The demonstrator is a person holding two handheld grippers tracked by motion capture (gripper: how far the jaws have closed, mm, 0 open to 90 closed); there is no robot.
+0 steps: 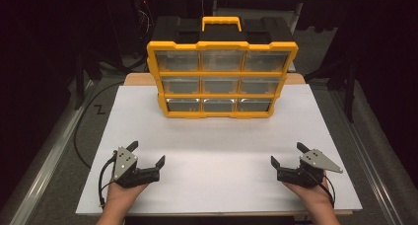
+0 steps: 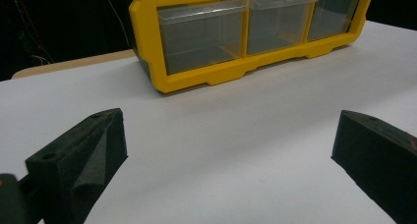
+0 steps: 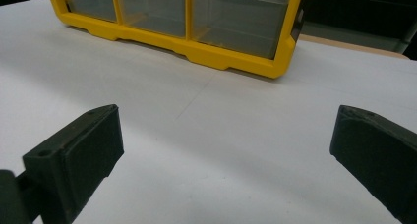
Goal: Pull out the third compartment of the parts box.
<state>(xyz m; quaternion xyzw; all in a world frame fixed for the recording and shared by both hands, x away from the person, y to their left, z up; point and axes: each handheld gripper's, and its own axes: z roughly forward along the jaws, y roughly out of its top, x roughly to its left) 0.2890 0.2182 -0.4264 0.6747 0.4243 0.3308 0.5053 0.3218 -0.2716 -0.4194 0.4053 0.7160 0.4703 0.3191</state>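
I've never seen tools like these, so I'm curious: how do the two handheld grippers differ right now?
The left gripper sits at the board's near left corner, the right gripper at its near right. Their grey plates tilt in mirrored directions. Both have jaws spread open, hold nothing, and point toward the yellow drawer organizer on the white board.

Organizer case point(image 1: 222, 77): glossy yellow plastic frame, clear smooth plastic drawers, black plastic back. Bench point(image 1: 212, 156): matt white sheet, smooth; pale wood edge visible behind it. Left tool point(image 1: 147, 155) and right tool point(image 1: 287, 155): matt black jaws with a grainy, foam-like face; flat grey plate on top, dull sheen.
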